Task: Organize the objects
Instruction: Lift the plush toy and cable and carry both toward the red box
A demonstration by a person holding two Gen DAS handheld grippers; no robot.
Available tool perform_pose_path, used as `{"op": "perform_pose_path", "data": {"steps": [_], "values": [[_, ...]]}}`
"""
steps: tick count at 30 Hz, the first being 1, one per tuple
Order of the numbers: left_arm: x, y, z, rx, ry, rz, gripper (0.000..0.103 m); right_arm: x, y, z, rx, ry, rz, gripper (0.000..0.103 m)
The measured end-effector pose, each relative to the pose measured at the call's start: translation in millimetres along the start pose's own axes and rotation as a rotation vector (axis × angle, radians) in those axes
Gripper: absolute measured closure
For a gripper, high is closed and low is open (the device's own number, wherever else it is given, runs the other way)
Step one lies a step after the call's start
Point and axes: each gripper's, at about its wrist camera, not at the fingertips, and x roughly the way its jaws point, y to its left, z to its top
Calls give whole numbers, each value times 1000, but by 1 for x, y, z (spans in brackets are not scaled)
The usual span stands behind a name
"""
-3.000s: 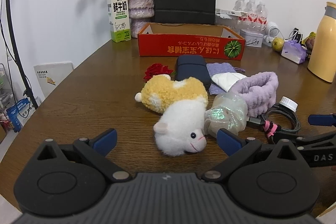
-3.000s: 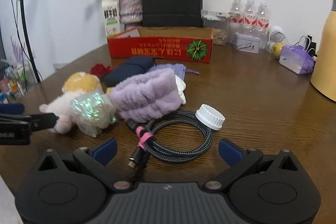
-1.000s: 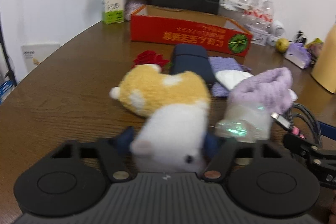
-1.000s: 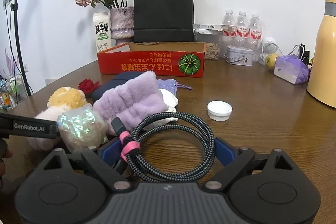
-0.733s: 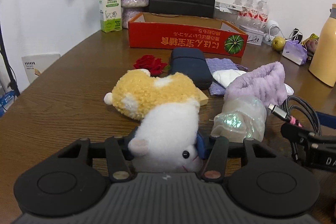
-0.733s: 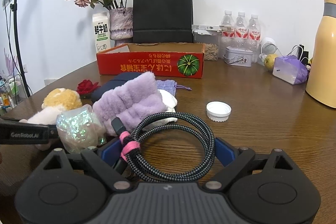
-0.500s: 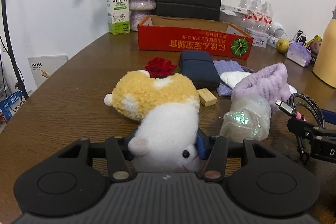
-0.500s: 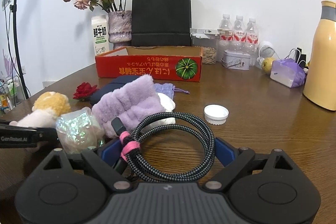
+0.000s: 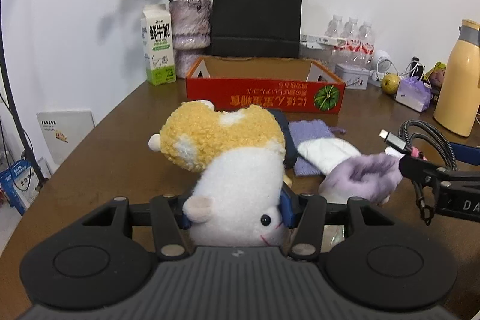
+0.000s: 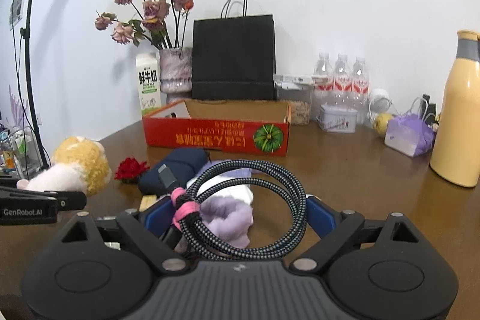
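My left gripper [image 9: 235, 210] is shut on the white head of a yellow and white plush toy [image 9: 228, 158], which hangs lifted above the brown table [image 9: 99, 170]. From the right wrist view the same plush toy [image 10: 75, 167] shows at the left, raised in the left gripper [image 10: 60, 200]. My right gripper [image 10: 240, 215] is shut on a coiled braided cable [image 10: 249, 200] with a pink tie, lifted off the table. The cable [image 9: 426, 140] appears at the right of the left wrist view. An open red cardboard box [image 9: 264, 89] stands behind.
On the table lie a purple headband [image 9: 363, 179], a white cloth on a purple pouch [image 9: 324, 150], a dark blue case [image 10: 177, 167] and a red rose [image 10: 130, 167]. A milk carton [image 9: 157, 45], a flower vase [image 9: 189, 29], a black bag [image 9: 256, 14], bottles [image 10: 342, 80] and a yellow flask [image 10: 462, 113] stand at the back.
Both grippers have risen. The plush toy has come up off the table in the left gripper, and the cable coil has come up with the right gripper. The table objects now sit lower in both views.
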Motion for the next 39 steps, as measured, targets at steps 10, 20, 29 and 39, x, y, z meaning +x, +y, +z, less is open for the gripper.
{"op": "perform_pose_path", "data": {"steps": [10,20,29,39], "values": [[6,-6,34,1,-64,-3,51,18,6,31,4,-24,12,11],[23,-9,58,-3,-88,-7,51,40,15,51,-4,-40,29,11],[41,-4,77,-16,-106,7,51,62,20,68,-9,-47,41,11],[66,5,98,-40,-117,25,51,92,24,90,-11,-61,42,11]]}}
